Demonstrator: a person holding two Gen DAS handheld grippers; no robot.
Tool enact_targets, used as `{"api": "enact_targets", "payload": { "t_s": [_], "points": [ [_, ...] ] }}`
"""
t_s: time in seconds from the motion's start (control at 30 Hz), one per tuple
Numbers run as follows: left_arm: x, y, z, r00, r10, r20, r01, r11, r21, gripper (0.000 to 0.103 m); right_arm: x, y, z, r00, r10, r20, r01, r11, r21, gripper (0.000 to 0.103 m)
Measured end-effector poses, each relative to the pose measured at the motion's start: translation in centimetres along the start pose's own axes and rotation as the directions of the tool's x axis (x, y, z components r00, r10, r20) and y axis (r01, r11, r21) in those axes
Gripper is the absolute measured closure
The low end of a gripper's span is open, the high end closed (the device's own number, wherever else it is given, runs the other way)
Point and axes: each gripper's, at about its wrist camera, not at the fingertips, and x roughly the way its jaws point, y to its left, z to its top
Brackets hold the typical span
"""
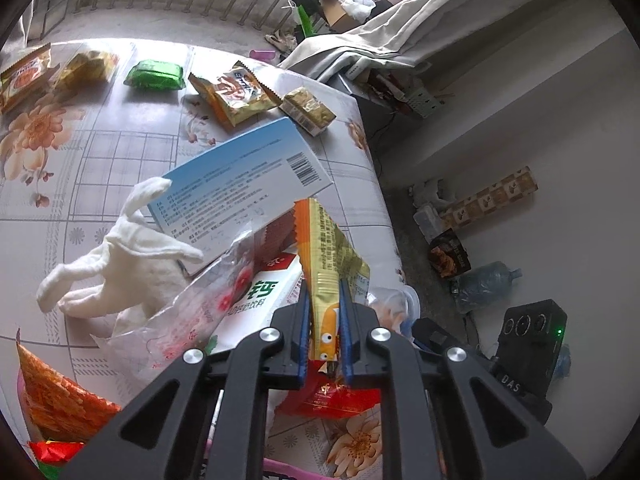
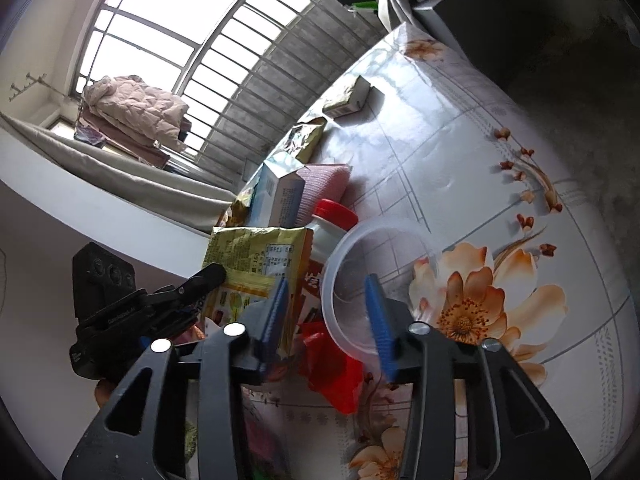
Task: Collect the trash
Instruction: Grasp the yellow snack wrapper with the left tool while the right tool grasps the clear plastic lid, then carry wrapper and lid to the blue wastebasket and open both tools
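My left gripper [image 1: 325,320] pinches a yellow-and-orange snack wrapper [image 1: 332,248] between its blue pads, the wrapper standing up out of the jaws above the pile of trash at the near edge of the floral tablecloth [image 1: 100,152]. Under and around it I see a white milk carton [image 1: 256,300], a blue-and-white flat box [image 1: 248,184], a crumpled white tissue [image 1: 120,272], a clear plastic bag [image 1: 192,320] and a red wrapper [image 1: 332,398]. Further back lie a green packet [image 1: 155,75] and an orange snack bag [image 1: 234,94].

My right gripper [image 2: 329,312] has its fingers spread. A clear plastic cup [image 2: 360,280] lies on its side between them; it seems to lean on the right pad, though blur hides the contact. The left pad sits against the same wrapper [image 2: 256,264].
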Motion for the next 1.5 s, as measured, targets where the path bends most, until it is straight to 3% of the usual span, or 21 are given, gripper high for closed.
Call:
{"api": "enact_targets", "payload": {
  "t_s": [0.13, 0.23, 0.33, 0.77, 1.07, 1.2, 1.5],
  "points": [
    [-0.1, -0.2, -0.1, 1.0, 0.0, 0.004, 0.0, 1.0, 0.007, 0.091, 1.1, 0.2, 0.2, 0.999, -0.033, -0.022, 0.033, 0.999, -0.018, 0.063],
    [-0.3, -0.5, -0.1, 1.0, -0.003, 0.01, 0.003, 1.0, 0.012, 0.091, 1.8, -0.1, 0.3, 0.999, -0.035, -0.037, 0.035, 0.999, -0.008, 0.085],
    [-0.6, -0.9, -0.1, 1.0, -0.01, 0.022, 0.01, 1.0, 0.021, 0.092, 1.6, -0.3, 0.4, 1.0, -0.022, -0.018, 0.022, 1.0, 0.0, 0.098],
    [-2.8, -5.2, -0.8, 0.995, -0.044, 0.086, 0.035, 0.993, 0.113, 0.093, -2.8, -0.6, 0.7, 0.995, -0.004, 0.099, 0.004, 1.0, -0.004, 0.099],
    [-2.7, -11.4, -2.3, 0.992, -0.067, 0.103, 0.041, 0.97, 0.238, 0.093, -8.1, -3.8, 0.0, 0.986, 0.014, 0.165, -0.023, 0.998, 0.051, 0.099],
    [-1.2, -14.8, -3.3, 0.994, -0.079, 0.08, 0.053, 0.956, 0.29, 0.093, -11.4, -6.1, -0.5, 0.978, -0.007, 0.209, -0.012, 0.996, 0.091, 0.099],
    [4.8, -22.7, -6.3, 0.995, -0.084, -0.06, 0.101, 0.917, 0.386, 0.093, -19.3, -13.6, -3.4, 0.938, -0.103, 0.33, 0.021, 0.97, 0.243, 0.099]
  ]
}}
